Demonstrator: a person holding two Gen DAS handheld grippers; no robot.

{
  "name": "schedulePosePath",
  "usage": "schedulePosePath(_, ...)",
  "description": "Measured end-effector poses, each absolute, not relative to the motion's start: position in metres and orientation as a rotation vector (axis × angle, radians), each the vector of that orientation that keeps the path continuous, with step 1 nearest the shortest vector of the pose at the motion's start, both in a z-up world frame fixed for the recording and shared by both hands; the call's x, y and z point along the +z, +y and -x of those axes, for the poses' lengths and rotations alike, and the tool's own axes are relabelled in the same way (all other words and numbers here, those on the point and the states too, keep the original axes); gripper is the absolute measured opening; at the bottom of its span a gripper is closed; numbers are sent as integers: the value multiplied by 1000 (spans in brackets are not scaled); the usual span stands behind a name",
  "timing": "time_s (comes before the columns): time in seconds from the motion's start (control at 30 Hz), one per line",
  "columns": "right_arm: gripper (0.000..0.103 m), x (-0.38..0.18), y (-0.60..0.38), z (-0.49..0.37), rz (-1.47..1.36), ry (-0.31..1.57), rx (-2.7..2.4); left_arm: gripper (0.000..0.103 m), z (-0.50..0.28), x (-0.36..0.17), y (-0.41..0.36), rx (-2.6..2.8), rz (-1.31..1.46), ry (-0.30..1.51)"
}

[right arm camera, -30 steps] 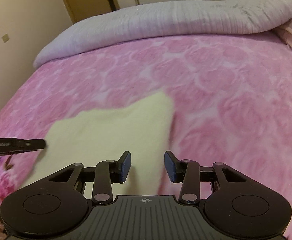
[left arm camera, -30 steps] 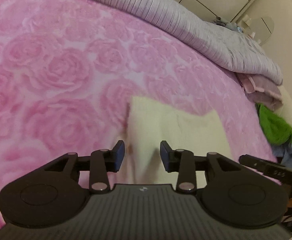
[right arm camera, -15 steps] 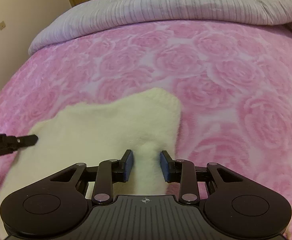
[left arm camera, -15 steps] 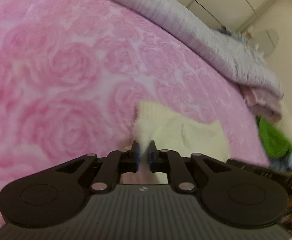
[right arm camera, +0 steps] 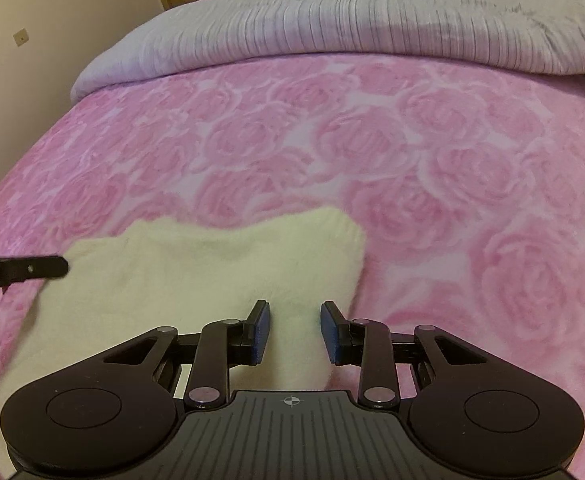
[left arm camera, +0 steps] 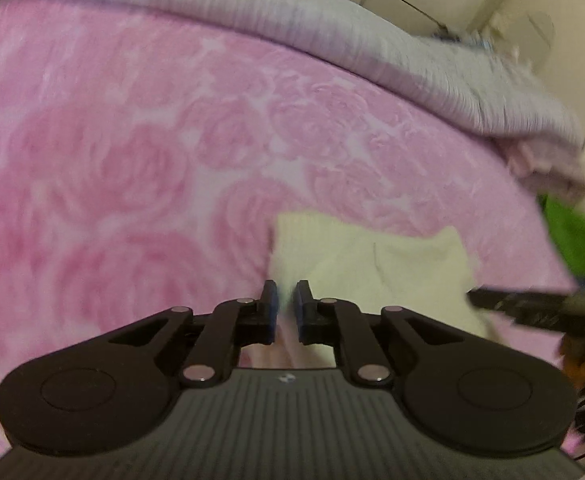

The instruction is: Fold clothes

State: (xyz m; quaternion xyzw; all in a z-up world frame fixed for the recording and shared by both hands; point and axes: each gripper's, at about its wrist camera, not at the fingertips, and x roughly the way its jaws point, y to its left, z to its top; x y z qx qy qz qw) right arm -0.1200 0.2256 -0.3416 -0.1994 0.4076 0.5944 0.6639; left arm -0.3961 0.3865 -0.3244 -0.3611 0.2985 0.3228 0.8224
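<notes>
Left claw (left arm camera: 285, 306) pinches the cream garment (right arm camera: 212, 276) at its near edge on the bed (right arm camera: 432, 152), right claw (right arm camera: 294, 332) half-spread astride the cloth, likely gripping both corners for folding.

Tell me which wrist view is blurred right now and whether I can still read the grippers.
Left wrist view: motion-smeared across the pink blanket, yet the left gripper reads as pinched on the cream garment. Right wrist view: sharp, fisheye-bent at the edges; the right gripper is open over the garment.
</notes>
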Motion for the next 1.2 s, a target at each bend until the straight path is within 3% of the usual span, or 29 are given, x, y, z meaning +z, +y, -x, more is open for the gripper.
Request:
schedulePosePath(0.07,32,-345,226,123,448,923,1342,9,408,-328,393,655,877,578)
schedulePosePath(0.17,32,-343,223,123,426,921,1333,26,412,-334,401,604,981,554)
schedulePosePath(0.23,32,-342,221,121,401,932,1329,24,404,-338,399,599,961,586)
schedulePosePath(0.27,32,-342,221,120,388,943,1326,7,401,-338,398,605,939,582)
schedulePosePath(0.3,32,-343,221,120,380,948,1322,5,402,-336,396,607,931,555)
schedulePosePath(0.43,32,-342,223,127,389,931,1325,5,415,-324,388,626,880,478)
schedulePosePath(0.53,32,-344,228,138,418,904,1342,7,422,-336,387,663,860,517)
schedulePosePath(0.57,33,-346,230,141,436,892,1342,12,421,-348,391,661,878,550)
schedulePosePath(0.6,33,-348,232,144,457,880,1340,24,419,-357,396,653,905,573)
schedulePosePath(0.67,33,-349,230,139,448,892,1332,33,421,-354,403,672,943,590)
schedulePosePath(0.73,33,-347,224,131,423,920,1324,32,424,-337,406,685,885,588)
schedulePosePath(0.8,33,-338,214,120,398,923,1302,14,424,-317,405,732,797,582)
schedulePosePath(0.9,33,-323,203,111,373,873,1281,6,387,-309,398,632,712,624)
schedulePosePath(1.07,33,-319,223,120,393,838,1358,1,326,-298,387,469,574,689)
schedulePosePath(1.2,33,-339,250,130,409,798,1381,2,289,-331,402,481,571,757)
